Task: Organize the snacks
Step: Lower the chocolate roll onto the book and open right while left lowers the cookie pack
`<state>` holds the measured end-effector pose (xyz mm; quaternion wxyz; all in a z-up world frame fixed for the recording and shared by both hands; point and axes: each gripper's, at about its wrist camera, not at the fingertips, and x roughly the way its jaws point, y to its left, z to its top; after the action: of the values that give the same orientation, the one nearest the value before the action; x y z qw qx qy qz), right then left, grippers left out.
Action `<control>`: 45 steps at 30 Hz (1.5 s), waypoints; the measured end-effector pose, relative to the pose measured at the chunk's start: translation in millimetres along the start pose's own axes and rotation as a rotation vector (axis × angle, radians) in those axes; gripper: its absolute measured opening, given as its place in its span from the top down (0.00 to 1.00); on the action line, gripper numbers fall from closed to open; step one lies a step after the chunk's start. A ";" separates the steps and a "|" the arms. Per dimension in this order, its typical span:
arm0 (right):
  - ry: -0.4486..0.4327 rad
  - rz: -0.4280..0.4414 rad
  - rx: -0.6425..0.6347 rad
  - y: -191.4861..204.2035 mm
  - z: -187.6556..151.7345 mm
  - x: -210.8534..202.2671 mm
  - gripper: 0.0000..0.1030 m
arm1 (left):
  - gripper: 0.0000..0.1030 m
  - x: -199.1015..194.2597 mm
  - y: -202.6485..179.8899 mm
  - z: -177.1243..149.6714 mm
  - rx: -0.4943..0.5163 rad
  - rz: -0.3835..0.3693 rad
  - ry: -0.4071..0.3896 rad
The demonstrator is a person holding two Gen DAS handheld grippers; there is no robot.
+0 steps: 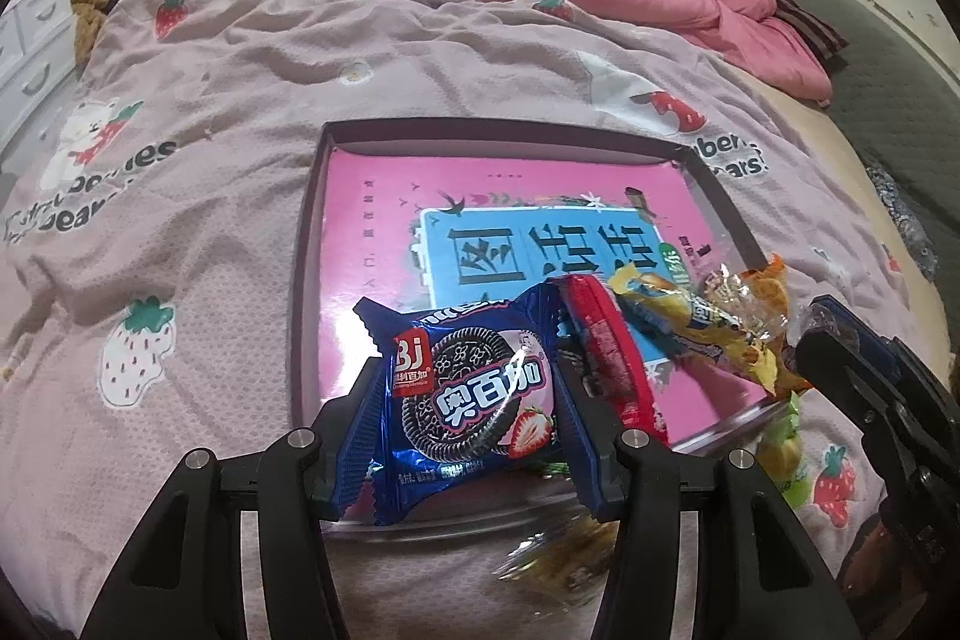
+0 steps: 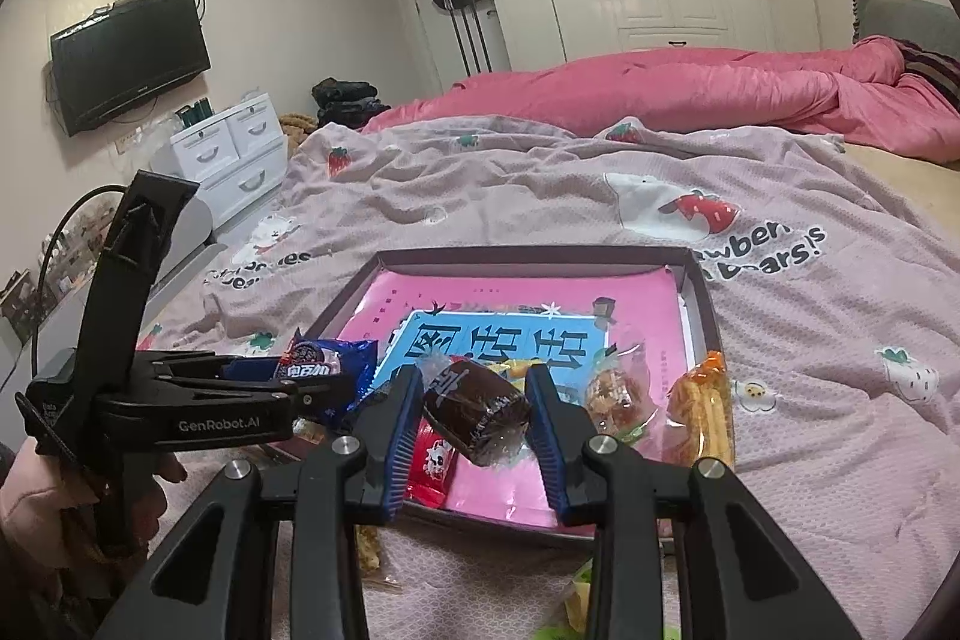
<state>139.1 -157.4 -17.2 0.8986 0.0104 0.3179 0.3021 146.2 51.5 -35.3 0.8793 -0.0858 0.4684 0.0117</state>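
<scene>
1. Left gripper (image 1: 468,394) clamped on the blue cookie packet (image 1: 468,388), above the tray's (image 1: 312,244) near edge.
2. Right gripper (image 2: 474,418) part open around the brown wrapped snack (image 2: 477,409); actual grip hard to tell.
3. Carry both over the bare pink floor (image 1: 372,232), clear of the near-edge pile.
4. Lower before releasing; keep packets flat, side by side.

The left gripper (image 1: 465,394) clamps a blue cookie packet (image 1: 474,400) above the tray (image 1: 312,232) on the bedspread (image 1: 210,100).
</scene>
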 end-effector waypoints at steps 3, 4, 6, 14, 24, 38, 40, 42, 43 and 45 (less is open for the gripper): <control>0.012 0.004 -0.002 -0.1 -1.6 3.9 0.65 | 0.46 0.7 4.9 -1.1 -0.007 0.007 0.004; 0.015 0.004 -0.004 0.1 -2.2 5.2 0.65 | 0.46 1.8 6.7 -2.2 -0.011 0.008 0.008; 0.028 0.008 -0.004 0.6 -4.0 8.7 0.65 | 0.46 3.7 9.0 -4.4 -0.012 0.014 0.014; 0.087 0.015 -0.010 2.5 -14.0 23.7 0.65 | 0.46 5.8 11.9 -8.1 -0.012 0.017 0.011; 0.145 -0.022 0.002 -5.8 -23.9 36.1 0.65 | 0.46 5.9 12.1 -9.0 -0.005 0.013 0.010; 0.171 -0.116 -0.022 -12.3 -31.0 42.3 0.65 | 0.46 7.4 6.7 -10.2 0.020 -0.003 0.013; 0.176 -0.136 -0.026 -13.5 -32.3 43.3 0.65 | 0.46 7.4 5.4 -10.4 0.022 -0.008 0.014; 0.183 -0.153 -0.029 -14.5 -33.7 43.9 0.65 | 0.46 7.9 3.6 -11.1 0.030 -0.009 0.019; 0.185 -0.152 -0.024 -15.5 -33.9 44.2 0.65 | 0.46 7.7 3.2 -11.7 0.032 -0.008 0.018; 0.186 -0.155 -0.017 -16.8 -34.4 44.2 0.65 | 0.45 7.7 1.4 -12.4 0.037 -0.013 0.020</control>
<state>155.4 -152.9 -73.2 0.8861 -0.0498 0.3970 0.2340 140.2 50.4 -48.7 0.8760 -0.0729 0.4768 -0.0036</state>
